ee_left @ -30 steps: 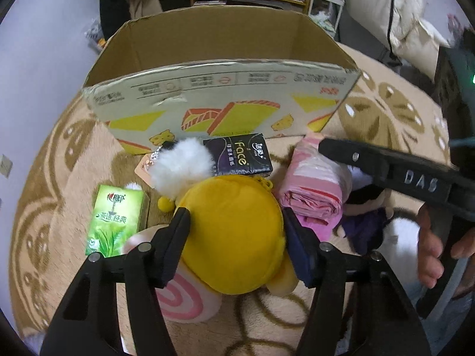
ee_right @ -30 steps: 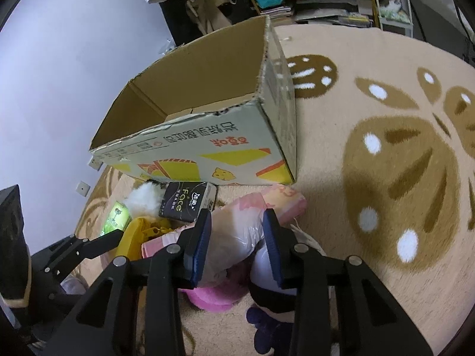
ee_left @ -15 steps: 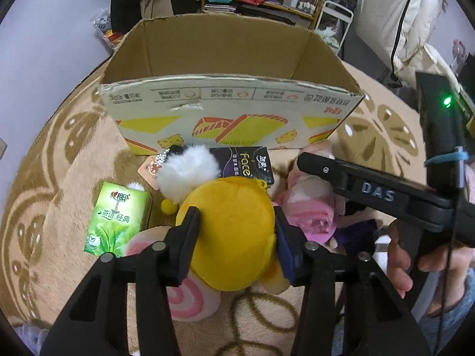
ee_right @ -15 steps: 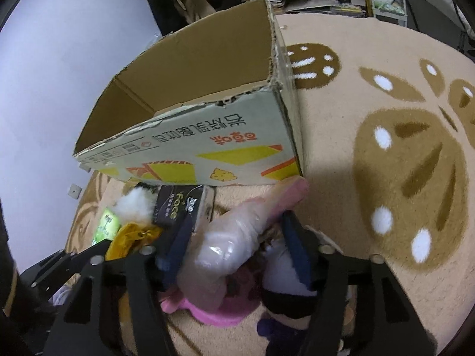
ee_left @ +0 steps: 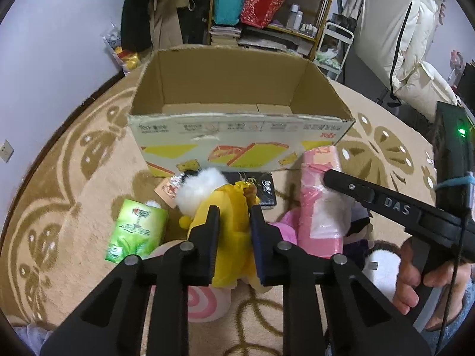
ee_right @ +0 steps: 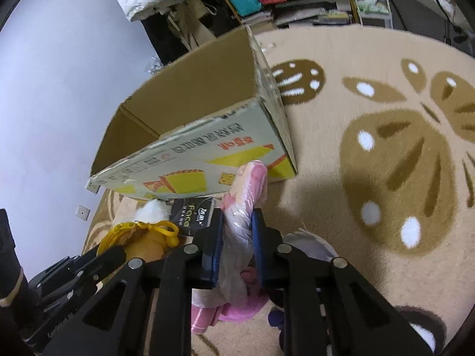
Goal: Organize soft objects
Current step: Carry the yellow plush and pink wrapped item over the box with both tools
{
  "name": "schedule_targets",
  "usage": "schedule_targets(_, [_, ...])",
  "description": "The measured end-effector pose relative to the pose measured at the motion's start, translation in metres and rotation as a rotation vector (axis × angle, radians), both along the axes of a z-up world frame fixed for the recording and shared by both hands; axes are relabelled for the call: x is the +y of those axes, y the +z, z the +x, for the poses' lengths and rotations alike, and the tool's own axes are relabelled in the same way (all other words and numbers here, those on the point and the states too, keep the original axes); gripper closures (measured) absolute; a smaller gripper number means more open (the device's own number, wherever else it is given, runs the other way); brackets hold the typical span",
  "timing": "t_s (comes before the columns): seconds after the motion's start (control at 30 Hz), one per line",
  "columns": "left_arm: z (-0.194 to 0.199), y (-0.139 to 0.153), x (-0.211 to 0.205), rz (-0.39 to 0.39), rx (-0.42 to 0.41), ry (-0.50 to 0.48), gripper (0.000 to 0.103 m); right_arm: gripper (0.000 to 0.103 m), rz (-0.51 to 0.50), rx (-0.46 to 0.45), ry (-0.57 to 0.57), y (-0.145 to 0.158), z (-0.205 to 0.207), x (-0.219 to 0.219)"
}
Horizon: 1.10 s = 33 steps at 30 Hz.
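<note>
An open, empty cardboard box (ee_left: 237,136) stands on the rug, also in the right wrist view (ee_right: 190,145). My left gripper (ee_left: 234,216) is shut on a yellow plush toy (ee_left: 228,207) and holds it in front of the box; the toy also shows in the right wrist view (ee_right: 139,237). My right gripper (ee_right: 236,222) is shut on a pink plastic-wrapped soft pack (ee_right: 246,190), tilted up toward the box's near corner; the pack also shows in the left wrist view (ee_left: 319,201).
On the beige patterned rug (ee_right: 386,148) lie a green tissue pack (ee_left: 135,231), a black tissue pack (ee_right: 193,213), a white fluffy toy (ee_left: 199,185), a pink swirl plush (ee_left: 204,302) and a dark purple and white plush (ee_right: 308,243). Shelves (ee_left: 267,6) and bedding stand behind.
Both grippers closed on their objects and lifted them. The yellow plush is squeezed narrow. The pink pack tilted upward toward the box.
</note>
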<state>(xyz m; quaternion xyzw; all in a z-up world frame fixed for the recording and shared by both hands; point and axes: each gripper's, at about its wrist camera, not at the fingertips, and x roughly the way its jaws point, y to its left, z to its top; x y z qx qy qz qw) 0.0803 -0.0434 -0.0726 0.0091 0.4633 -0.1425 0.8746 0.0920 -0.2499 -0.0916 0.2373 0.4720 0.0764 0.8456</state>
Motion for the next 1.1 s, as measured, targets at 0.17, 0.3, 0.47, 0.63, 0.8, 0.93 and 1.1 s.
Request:
schedule_targets(0.17, [-0.003,0.012,0.007,0.005,-0.048,0.032,0.085,0.086,-0.037,-0.052,0.013,0.017,-0.007,0.005])
schedule_targets(0.3, [-0.007,0.019,0.010,0.032,-0.083,0.050,0.085,0.087,-0.064,-0.077,0.019,0.023,-0.010,0.010])
schedule_targets(0.47, [-0.010,0.028,0.016,0.054,-0.124,0.077,0.085,0.088,-0.079,-0.105,0.020,0.031,-0.016,0.013])
schedule_targets(0.63, [-0.011,0.041,0.025,0.059,-0.171,0.102,0.085,0.088,-0.095,-0.134,0.011,0.041,-0.023,0.010])
schedule_targets(0.8, [-0.008,0.050,0.027,0.069,-0.199,0.115,0.085,0.089,-0.102,-0.162,0.007,0.051,-0.026,0.008])
schedule_targets(0.93, [-0.007,0.055,0.028,0.075,-0.214,0.117,0.085,0.089,-0.105,-0.177,0.002,0.057,-0.026,0.006])
schedule_targets(1.1, [-0.008,0.063,0.030,0.078,-0.243,0.121,0.085,0.089,-0.126,-0.210,0.003,0.067,-0.027,0.006])
